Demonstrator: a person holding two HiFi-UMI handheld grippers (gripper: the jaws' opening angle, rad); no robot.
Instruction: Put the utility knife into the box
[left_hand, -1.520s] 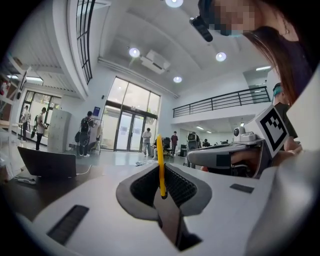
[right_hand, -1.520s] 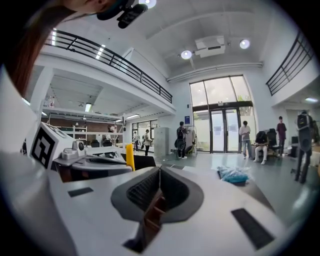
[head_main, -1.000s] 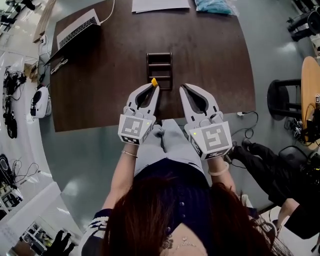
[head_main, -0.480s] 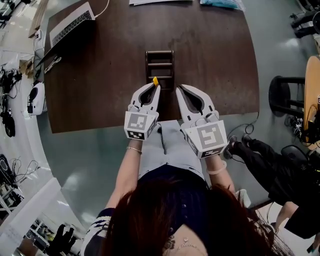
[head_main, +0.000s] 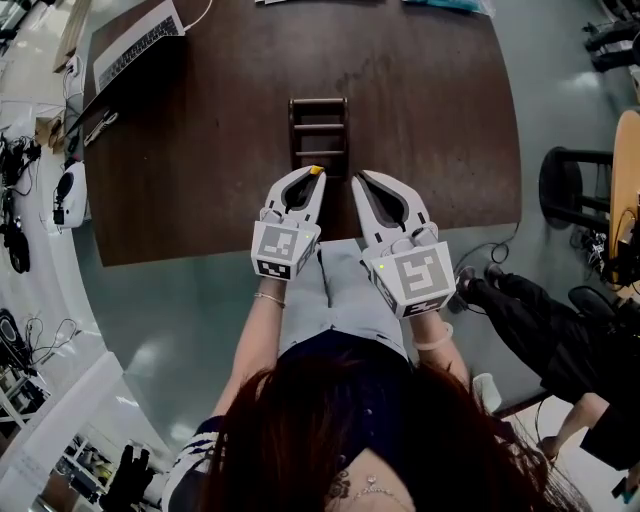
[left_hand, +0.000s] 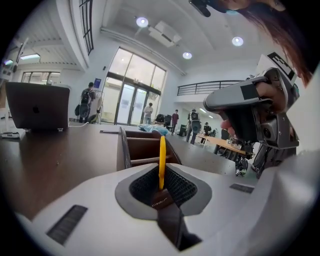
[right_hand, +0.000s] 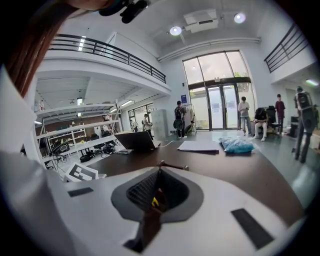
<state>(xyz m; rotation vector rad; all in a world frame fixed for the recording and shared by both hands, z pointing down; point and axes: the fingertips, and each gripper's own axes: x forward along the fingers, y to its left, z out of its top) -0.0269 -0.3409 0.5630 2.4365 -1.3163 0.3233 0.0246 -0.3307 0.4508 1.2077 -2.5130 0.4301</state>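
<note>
A slim yellow utility knife (left_hand: 162, 160) stands upright between the jaws of my left gripper (left_hand: 161, 186), which is shut on it. In the head view only its yellow tip (head_main: 316, 170) shows, at the nose of the left gripper (head_main: 314, 176). That tip sits over the near end of the dark wooden box (head_main: 320, 130), which has several compartments. The box (left_hand: 142, 145) lies just beyond the knife in the left gripper view. My right gripper (head_main: 358, 181) hovers beside the left one, at the box's near right corner. Its jaws (right_hand: 157, 192) are shut with nothing held.
The box rests on a dark brown table (head_main: 200, 150). An open laptop (head_main: 135, 45) sits at its far left corner. Papers (right_hand: 199, 145) and a blue bag (right_hand: 236, 144) lie at the far edge. A black stool (head_main: 575, 190) and a seated person's legs (head_main: 530, 320) are off to the right.
Both grippers have stayed side by side at the box's near end. The knife's tip has come slightly to the right and lower against the box's near edge.
</note>
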